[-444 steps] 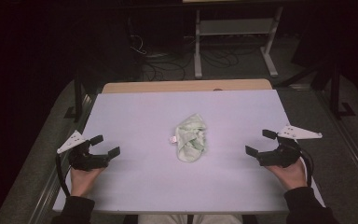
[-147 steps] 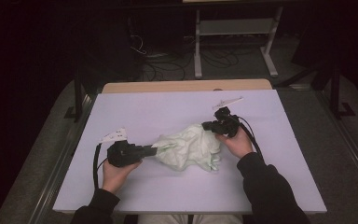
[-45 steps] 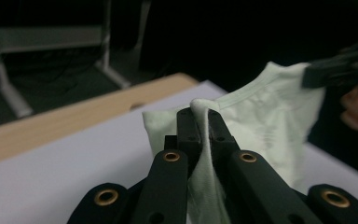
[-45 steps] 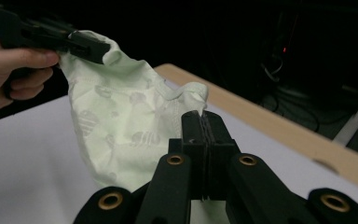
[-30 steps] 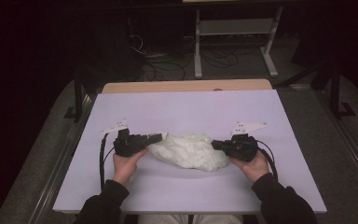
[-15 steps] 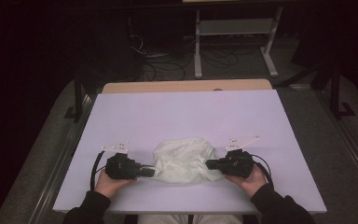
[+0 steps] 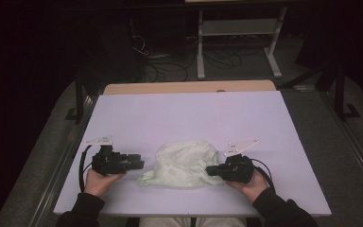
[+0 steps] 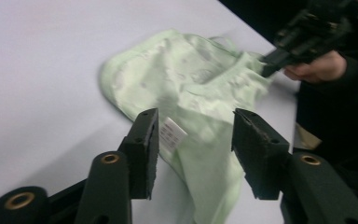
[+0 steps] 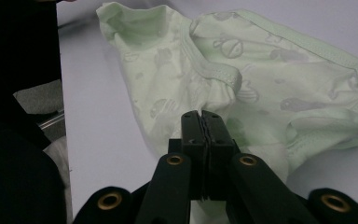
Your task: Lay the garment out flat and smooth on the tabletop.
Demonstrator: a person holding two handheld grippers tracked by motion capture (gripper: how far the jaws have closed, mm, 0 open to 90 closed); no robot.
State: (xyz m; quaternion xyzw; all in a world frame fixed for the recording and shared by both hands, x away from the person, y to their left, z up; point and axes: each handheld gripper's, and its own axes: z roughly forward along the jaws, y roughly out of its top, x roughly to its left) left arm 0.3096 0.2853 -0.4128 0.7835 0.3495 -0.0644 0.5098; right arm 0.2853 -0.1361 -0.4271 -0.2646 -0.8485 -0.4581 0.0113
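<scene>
Stage: laying out a pale green printed baby garment [image 7: 184, 163] near the front edge of the white table [image 7: 194, 113], apparently nearing completion, with smoothing of the rumpled near-left corner and hems probably remaining. Releasing with the left gripper [image 7: 139, 161], jaws having just been opening and now standing apart either side of the fabric and its white label [image 8: 171, 135] without pressing on it. Pinching the opposite edge with the right gripper [image 7: 210, 170], jaws clenched tight.
</scene>
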